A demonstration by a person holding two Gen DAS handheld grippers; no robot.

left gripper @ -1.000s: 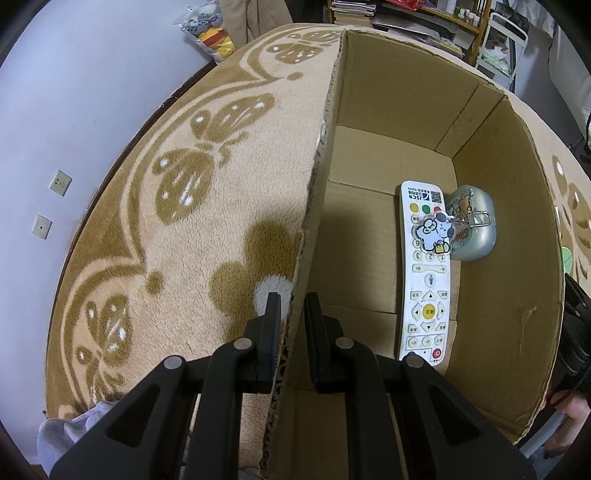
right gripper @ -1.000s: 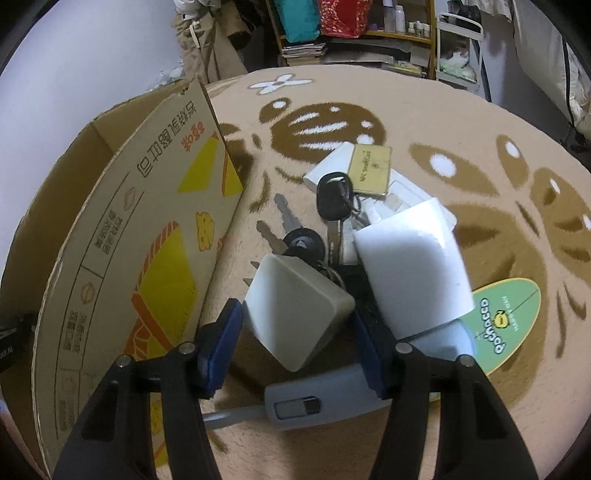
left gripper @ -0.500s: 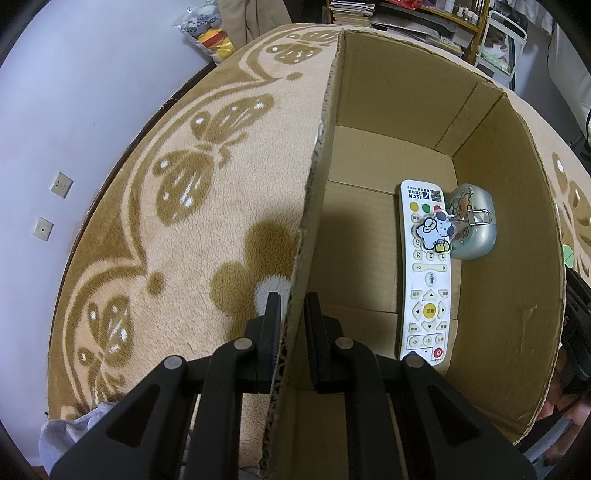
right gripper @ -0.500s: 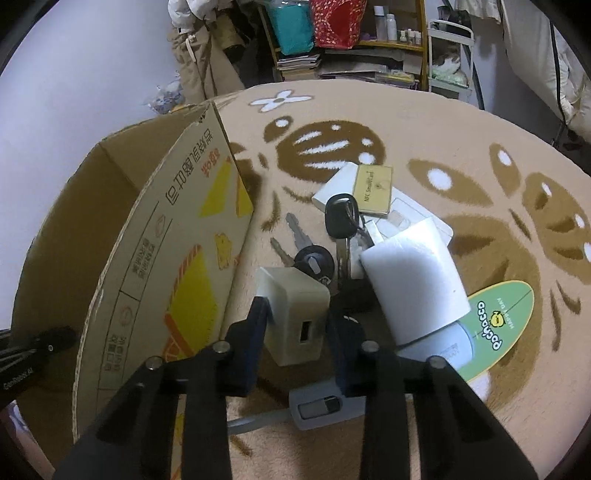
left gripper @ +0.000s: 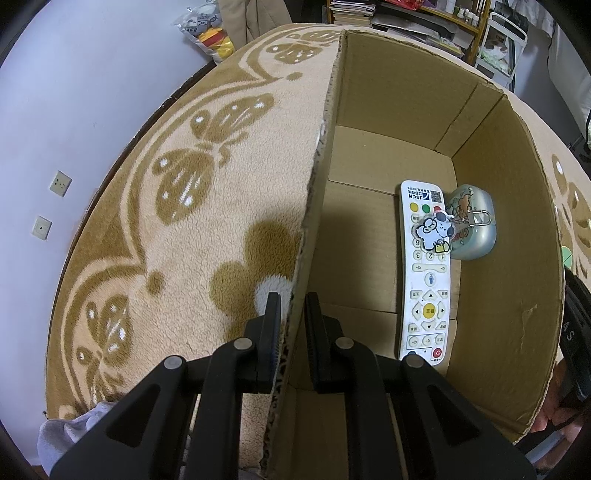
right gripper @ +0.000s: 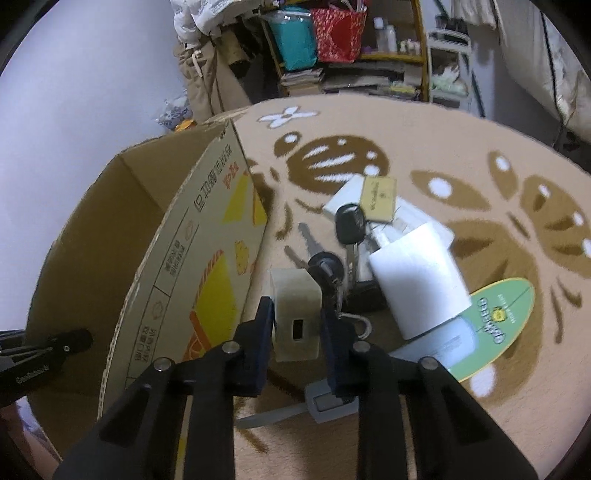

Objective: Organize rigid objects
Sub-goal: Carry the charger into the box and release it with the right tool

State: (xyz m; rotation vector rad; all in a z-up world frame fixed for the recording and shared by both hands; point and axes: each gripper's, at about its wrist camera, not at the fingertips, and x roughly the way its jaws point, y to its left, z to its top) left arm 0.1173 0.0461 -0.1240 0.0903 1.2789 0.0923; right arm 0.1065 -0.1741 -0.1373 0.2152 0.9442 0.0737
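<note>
**A:** Beige charger block [right gripper: 295, 314] pinched between the blue pads of the right gripper [right gripper: 297, 314], jaws closed on its two sides, port slot facing the camera. Lifted off the rug [right gripper: 424, 147], hanging just beside the printed outer wall of the cardboard box [right gripper: 207, 266]. Right behind it: black-headed keys [right gripper: 349, 223], a small padlock shackle [right gripper: 360, 325], a white block [right gripper: 417, 278], a yellowish card [right gripper: 378, 199] on a white flat piece, a green oval tag [right gripper: 498, 325], and a grey utility knife [right gripper: 317, 402] lying under the fingers. All bunched together, touching or overlapping.

**B:** And the other side?

**A:** Left gripper [left gripper: 291, 306] clamped on the box's near-left wall, one finger outside over the rug, one inside, cardboard edge sandwiched between. Also visible at the left edge of the right wrist view, reaching to the box.

**B:** Anything in the box already?

**A:** White remote [left gripper: 424, 273] lying flat on the bottom along the right wall, power button toward the camera. Cartoon dog charm [left gripper: 432, 234] resting on top of the remote. Silver-green tin [left gripper: 471, 225] with a bear print, touching the remote's right side, tucked against the right wall. Rest of the floor bare cardboard flaps.

**B:** Background?

**A:** Cluttered shelves, stacked books, a red bag [right gripper: 338, 31] and a teal bin [right gripper: 293, 37] beyond the rug. A bit of hand at the lower right of the left wrist view, blurry.
</note>
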